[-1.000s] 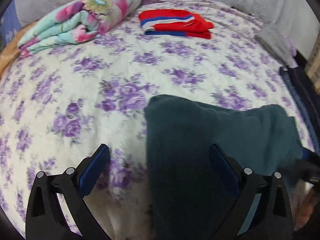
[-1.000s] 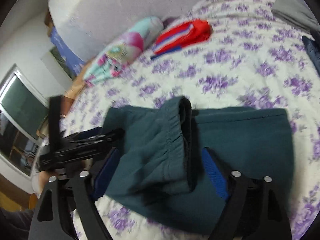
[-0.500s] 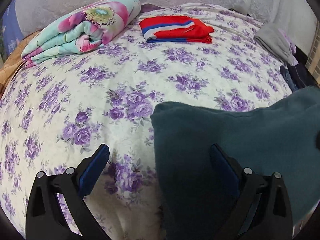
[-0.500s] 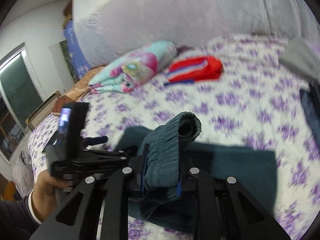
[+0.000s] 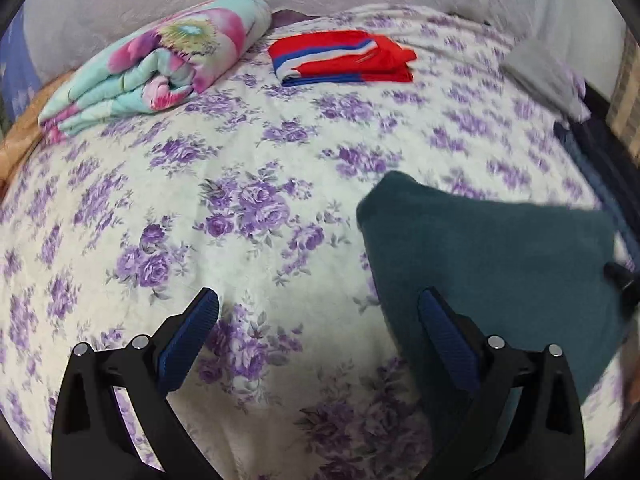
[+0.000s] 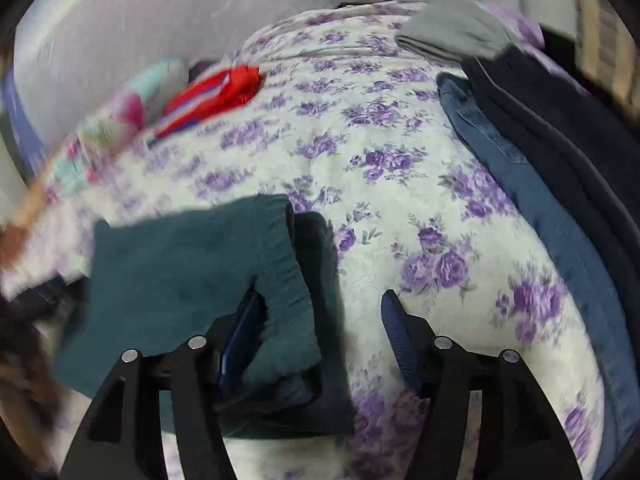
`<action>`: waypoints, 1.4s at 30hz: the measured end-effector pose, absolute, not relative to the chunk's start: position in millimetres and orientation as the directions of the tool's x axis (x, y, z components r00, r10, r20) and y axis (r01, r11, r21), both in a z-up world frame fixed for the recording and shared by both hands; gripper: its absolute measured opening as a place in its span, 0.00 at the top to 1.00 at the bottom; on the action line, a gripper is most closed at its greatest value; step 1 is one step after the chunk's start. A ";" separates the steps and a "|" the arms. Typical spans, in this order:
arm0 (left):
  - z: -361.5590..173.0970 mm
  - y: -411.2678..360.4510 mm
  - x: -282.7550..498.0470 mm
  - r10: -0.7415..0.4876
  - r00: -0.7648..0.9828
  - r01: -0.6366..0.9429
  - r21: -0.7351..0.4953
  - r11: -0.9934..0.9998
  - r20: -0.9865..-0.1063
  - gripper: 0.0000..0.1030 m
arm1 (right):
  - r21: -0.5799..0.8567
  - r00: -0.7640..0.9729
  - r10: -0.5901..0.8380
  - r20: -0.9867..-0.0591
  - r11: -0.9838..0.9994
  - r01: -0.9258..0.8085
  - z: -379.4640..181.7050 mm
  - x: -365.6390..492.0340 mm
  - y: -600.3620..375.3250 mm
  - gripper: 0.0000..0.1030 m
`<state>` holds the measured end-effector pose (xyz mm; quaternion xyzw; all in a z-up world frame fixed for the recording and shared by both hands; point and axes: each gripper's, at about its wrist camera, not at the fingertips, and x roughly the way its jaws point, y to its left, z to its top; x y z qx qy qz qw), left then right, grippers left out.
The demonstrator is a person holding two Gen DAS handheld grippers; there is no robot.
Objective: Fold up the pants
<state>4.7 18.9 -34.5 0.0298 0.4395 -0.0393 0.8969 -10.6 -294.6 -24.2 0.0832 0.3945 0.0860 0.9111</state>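
Note:
The dark teal pants (image 5: 500, 264) lie folded on the flowered bed sheet (image 5: 240, 208), to the right in the left wrist view. My left gripper (image 5: 316, 312) is open above the sheet, its right finger (image 5: 444, 328) over the pants' near edge and nothing between its pads. In the right wrist view the pants (image 6: 180, 272) fill the lower left. My right gripper (image 6: 320, 320) has its jaws opening. The folded waistband edge (image 6: 288, 280) lies between them against the left pad (image 6: 240, 336), while the right pad stands clear over the sheet.
A rolled flowered quilt (image 5: 160, 68) and a folded red, white and blue garment (image 5: 340, 58) lie at the bed's far side. A grey garment (image 6: 452, 36), jeans (image 6: 520, 184) and dark clothes (image 6: 560, 120) are piled along the right edge. A blurred hand shows at far left.
The right gripper shut on the waistband half a second ago, swung right with it, and now stands apart again. The pants have shifted right in the left wrist view; the left gripper stays open.

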 end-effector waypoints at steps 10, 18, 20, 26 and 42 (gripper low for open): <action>-33.3 16.9 -0.4 -0.078 0.591 0.115 -0.013 0.993 -0.803 0.05 | 0.056 0.696 0.300 -0.653 0.935 -0.350 9.3 22.1 -231.3 0.78; -42.4 11.4 4.5 -0.108 0.559 0.158 -0.023 0.987 -0.822 0.05 | 0.050 0.735 0.282 -0.616 0.946 -0.320 -20.4 35.4 -246.3 0.70; -42.6 16.1 5.6 -0.126 0.547 0.143 -0.056 0.988 -0.827 0.05 | 0.096 0.728 0.367 -0.579 0.917 -0.386 -6.8 22.0 -250.3 0.63; -40.1 12.0 -10.8 -0.190 0.490 0.111 -0.155 0.982 -0.851 0.05 | 0.154 0.712 0.428 -0.556 0.895 -0.418 2.1 2.3 -263.5 0.51; -24.6 -10.2 -49.5 -0.101 0.446 0.128 -0.048 0.991 -0.890 0.05 | 0.271 0.692 0.377 -0.616 0.926 -0.263 -9.8 11.4 -291.7 0.27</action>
